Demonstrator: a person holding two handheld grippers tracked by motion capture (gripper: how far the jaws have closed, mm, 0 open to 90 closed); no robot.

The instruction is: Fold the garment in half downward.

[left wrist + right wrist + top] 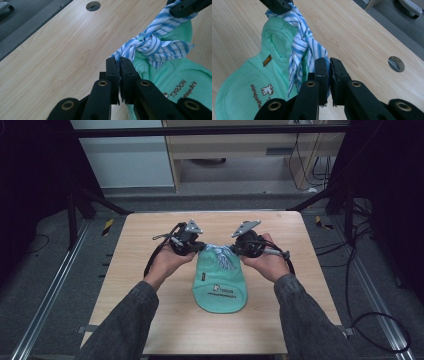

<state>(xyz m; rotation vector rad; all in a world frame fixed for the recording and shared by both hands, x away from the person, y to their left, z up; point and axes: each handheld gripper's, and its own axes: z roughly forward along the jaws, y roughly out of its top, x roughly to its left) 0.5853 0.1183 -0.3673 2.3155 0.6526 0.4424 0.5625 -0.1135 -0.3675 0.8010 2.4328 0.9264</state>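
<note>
Claws first — high view: left claw (198, 247) and right claw (236, 248) face each other over the far end of a green bag (220, 285) lying flat on the wood surface (150, 250). Between them runs a striped cloth (218, 251), pulled off the bag's top. A hand sits behind each claw, sleeves coming in from the bottom.

Left claw view: left claw (119, 65) is clamped tight on one tail of the cloth (150, 45), pads nearly meeting with just fabric between. A knot (146, 42) sits midway along the cloth, right above the bag (175, 82). The other claw (187, 7) grips the far tail at top right. Round hole (93, 5) in the surface further out.

Right claw view: right claw (329, 64) is likewise closed hard on its tail of the cloth (299, 47), which runs up past the bag (244, 82) to the other claw (277, 5).

Step, as I read it — cinching the knot that ties the bag's mouth. Next move probably calls for pulling both tails apart, level and evenly, keeping the grip so the thin fabric doesn't slip out.
</note>
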